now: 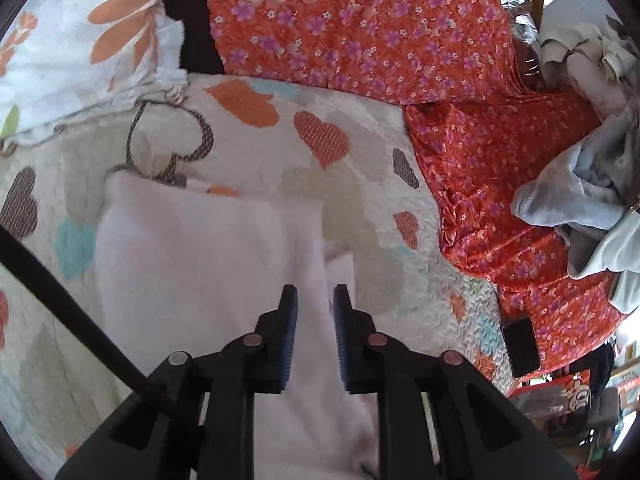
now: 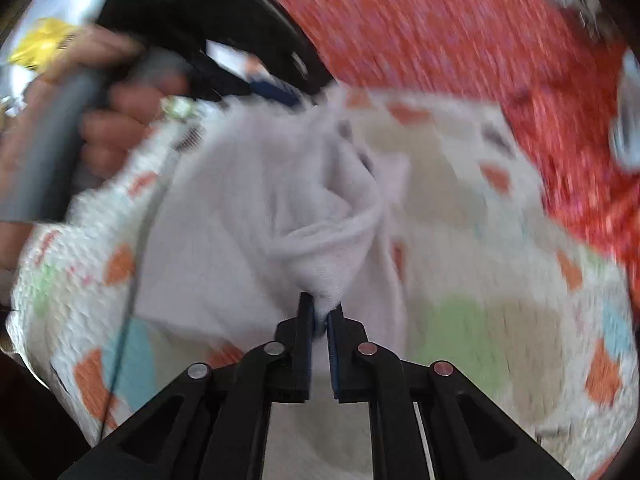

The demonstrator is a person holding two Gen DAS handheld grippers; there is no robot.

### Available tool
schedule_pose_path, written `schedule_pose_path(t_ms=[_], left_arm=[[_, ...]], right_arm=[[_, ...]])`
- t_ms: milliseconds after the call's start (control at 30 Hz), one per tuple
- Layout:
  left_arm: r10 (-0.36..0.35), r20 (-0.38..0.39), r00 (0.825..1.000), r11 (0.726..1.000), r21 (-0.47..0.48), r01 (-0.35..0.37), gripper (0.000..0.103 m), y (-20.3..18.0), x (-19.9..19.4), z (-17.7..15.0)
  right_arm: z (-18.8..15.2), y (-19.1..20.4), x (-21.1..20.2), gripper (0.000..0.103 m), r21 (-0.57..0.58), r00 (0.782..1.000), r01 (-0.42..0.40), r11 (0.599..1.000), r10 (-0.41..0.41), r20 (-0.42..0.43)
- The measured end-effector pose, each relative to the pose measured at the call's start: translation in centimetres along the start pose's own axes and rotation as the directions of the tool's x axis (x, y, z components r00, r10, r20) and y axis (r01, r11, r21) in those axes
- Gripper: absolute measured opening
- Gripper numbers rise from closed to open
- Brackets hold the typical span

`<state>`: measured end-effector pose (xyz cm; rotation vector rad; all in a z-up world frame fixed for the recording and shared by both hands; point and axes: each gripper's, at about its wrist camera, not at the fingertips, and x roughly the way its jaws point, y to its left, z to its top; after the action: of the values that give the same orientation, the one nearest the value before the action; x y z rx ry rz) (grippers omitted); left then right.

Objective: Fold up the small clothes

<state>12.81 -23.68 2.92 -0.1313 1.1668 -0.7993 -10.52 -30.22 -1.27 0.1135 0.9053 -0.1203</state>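
1. White fleece garment (image 1: 200, 264) lies on the heart-print quilt (image 1: 360, 184).
2. Left gripper (image 1: 315, 300): fingers parted above the garment.
3. Right gripper (image 2: 321, 312): fingers clamp a lifted garment fold.

One white garment (image 1: 200, 264), two grippers (image 1: 315, 304), one phone (image 1: 520, 346).

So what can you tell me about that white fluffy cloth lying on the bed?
The white cloth looks soft and fleecy, plain, with no print. It lies on a quilted bedspread with hearts. In the left wrist view most of it lies flat, under the open left gripper. In the blurred right wrist view, the right gripper pinches one bunched part and lifts it, so folds run up to the fingers.
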Motion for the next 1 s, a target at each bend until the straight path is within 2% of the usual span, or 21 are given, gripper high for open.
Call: schedule_pose_path(t_ms=[67, 133, 200, 267, 333, 433, 500, 567, 633, 667, 700, 767, 833, 867, 933, 967, 1000], left_arm=[[0.012, 0.016, 1.000, 1.000, -0.016, -0.012, 0.035, 0.5, -1.9, -1.3], [0.041, 0.054, 0.998, 0.998, -0.048, -0.039, 0.052, 1.9, -4.2, -2.8], [0.117, 0.089, 0.989, 0.990, -0.093, -0.109, 0.058, 4.1, -6.8, -4.6], [0.189, 0.101, 0.977, 0.976, -0.129, -0.176, 0.058, 6.3, -8.6, -6.9], [0.234, 0.103, 0.967, 0.960, -0.182, -0.213, 0.058, 8.7, -9.7, -9.4], [0.231, 0.089, 0.969, 0.945, -0.260, -0.201, 0.058, 11.5, -9.5, -11.8], [0.207, 0.081, 0.975, 0.938, -0.300, -0.175, 0.058, 12.8, -8.6, -12.9], [0.192, 0.086, 0.978, 0.936, -0.314, -0.156, 0.058, 13.7, -7.7, -13.6], [0.207, 0.094, 0.974, 0.937, -0.304, -0.170, 0.058, 13.9, -7.0, -13.8], [0.217, 0.095, 0.971, 0.938, -0.295, -0.181, 0.058, 13.8, -6.7, -13.7], [0.220, 0.094, 0.971, 0.939, -0.288, -0.185, 0.058, 13.8, -6.4, -13.5], [0.204, 0.095, 0.974, 0.945, -0.279, -0.171, 0.058, 13.6, -6.0, -13.1], [0.188, 0.099, 0.977, 0.951, -0.266, -0.156, 0.059, 13.2, -5.5, -12.7], [0.184, 0.097, 0.978, 0.954, -0.257, -0.154, 0.060, 13.0, -5.3, -12.6], [0.166, 0.090, 0.982, 0.963, -0.229, -0.142, 0.064, 12.4, -4.5, -12.5], [0.158, 0.087, 0.984, 0.966, -0.220, -0.135, 0.065, 12.1, -4.2, -12.6], [0.150, 0.087, 0.985, 0.969, -0.213, -0.129, 0.065, 11.8, -3.8, -12.6]], right_arm=[[-0.3, -1.7, 0.2, 0.014, 0.043, 0.999, -0.017, 0.999, 0.019, -0.040], [-0.1, -3.3, -1.1, 0.025, 0.097, 0.999, -0.053, 0.994, 0.054, -0.007], [1.3, -4.6, -2.5, 0.033, 0.129, 0.996, -0.073, 0.989, 0.067, 0.051], [3.1, -5.3, -3.1, 0.033, 0.152, 0.991, -0.106, 0.983, 0.093, 0.093], [5.4, -5.6, -2.4, 0.034, 0.159, 0.985, -0.154, 0.975, 0.138, 0.103], [7.9, -5.1, -0.1, 0.034, 0.145, 0.980, -0.186, 0.972, 0.172, 0.101], [8.9, -4.6, 2.7, 0.034, 0.164, 0.977, -0.212, 0.963, 0.204, 0.065], [9.7, -4.5, 5.5, 0.034, 0.199, 0.972, -0.236, 0.951, 0.235, 0.029], [10.1, -4.2, 8.4, 0.034, 0.209, 0.969, -0.235, 0.949, 0.245, -0.025], [10.0, -4.1, 9.7, 0.029, 0.212, 0.964, -0.247, 0.946, 0.262, -0.048], [9.9, -4.1, 10.3, 0.012, 0.217, 0.957, -0.266, 0.939, 0.283, -0.054], [10.2, -4.4, 9.8, 0.012, 0.224, 0.953, -0.287, 0.932, 0.302, -0.037], [10.8, -4.4, 8.1, 0.011, 0.169, 0.967, -0.251, 0.953, 0.255, -0.001], [10.9, -4.5, 7.6, 0.011, 0.147, 0.979, -0.205, 0.968, 0.206, 0.006], [10.7, -4.9, 7.6, 0.011, 0.112, 0.997, -0.078, 0.991, 0.080, -0.013], [10.3, -5.1, 8.1, 0.011, 0.090, 0.999, -0.015, 0.996, 0.018, -0.038], [10.1, -5.4, 8.3, 0.014, 0.097, 0.998, -0.014, 0.995, 0.019, -0.053]])
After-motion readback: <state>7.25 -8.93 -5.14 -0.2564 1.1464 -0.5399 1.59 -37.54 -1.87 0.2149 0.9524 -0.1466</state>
